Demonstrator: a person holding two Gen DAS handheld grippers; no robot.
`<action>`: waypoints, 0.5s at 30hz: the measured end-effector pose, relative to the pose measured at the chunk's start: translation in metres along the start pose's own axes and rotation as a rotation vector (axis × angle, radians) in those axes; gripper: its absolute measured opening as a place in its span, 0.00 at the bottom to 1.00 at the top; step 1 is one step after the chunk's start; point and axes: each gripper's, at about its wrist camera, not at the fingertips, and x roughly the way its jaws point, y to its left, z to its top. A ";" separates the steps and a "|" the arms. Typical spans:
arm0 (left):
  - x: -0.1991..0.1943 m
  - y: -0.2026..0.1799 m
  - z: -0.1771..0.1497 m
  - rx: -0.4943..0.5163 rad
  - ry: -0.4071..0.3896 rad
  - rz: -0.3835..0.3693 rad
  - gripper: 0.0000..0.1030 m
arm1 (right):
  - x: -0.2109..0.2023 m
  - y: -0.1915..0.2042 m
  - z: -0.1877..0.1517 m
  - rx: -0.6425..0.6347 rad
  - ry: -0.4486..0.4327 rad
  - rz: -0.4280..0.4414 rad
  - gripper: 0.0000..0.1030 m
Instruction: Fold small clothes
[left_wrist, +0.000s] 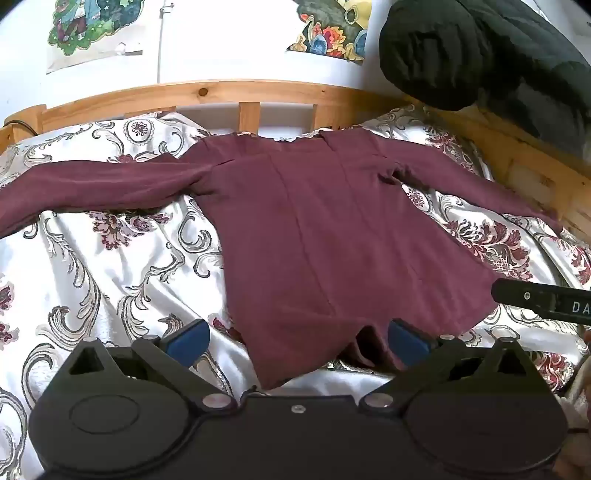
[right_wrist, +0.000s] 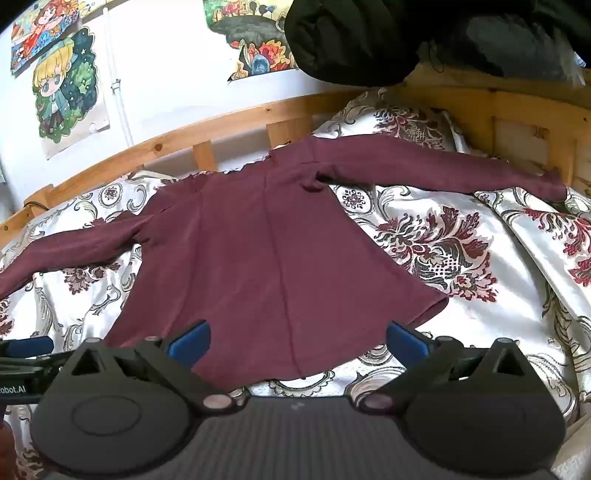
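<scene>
Item one: maroon long-sleeved top (left_wrist: 314, 236), laid flat at the centre of both frames on my bed, sleeves spread to the left and right edges, hem nearest my cameras. Beneath it: floral bedspread (left_wrist: 110, 266), white satin with dark red and grey scrolls. Left gripper (left_wrist: 297, 341): I see its blue fingers (left_wrist: 188, 341) spread wide, nothing between them but the hem below. Right gripper (right_wrist: 297, 341): likewise fully apart, holding nothing; one of its black arms also shows at the right edge of the left view. Behind the top: wooden bed rail (left_wrist: 207, 92) across the upper frame. Upper right: dark bundled bedding (left_wrist: 480, 55) resting on the frame. Upper left wall: cartoon posters (right_wrist: 62, 88).
</scene>
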 end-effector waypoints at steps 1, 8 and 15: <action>0.000 0.000 0.000 0.000 0.000 0.001 0.99 | 0.000 0.000 0.000 0.003 0.003 0.002 1.00; 0.000 0.001 0.000 0.007 -0.004 0.007 0.99 | 0.001 -0.002 -0.001 0.011 0.008 0.003 1.00; 0.000 0.000 -0.001 0.008 -0.003 0.008 0.99 | 0.001 -0.004 -0.001 0.018 0.011 0.007 1.00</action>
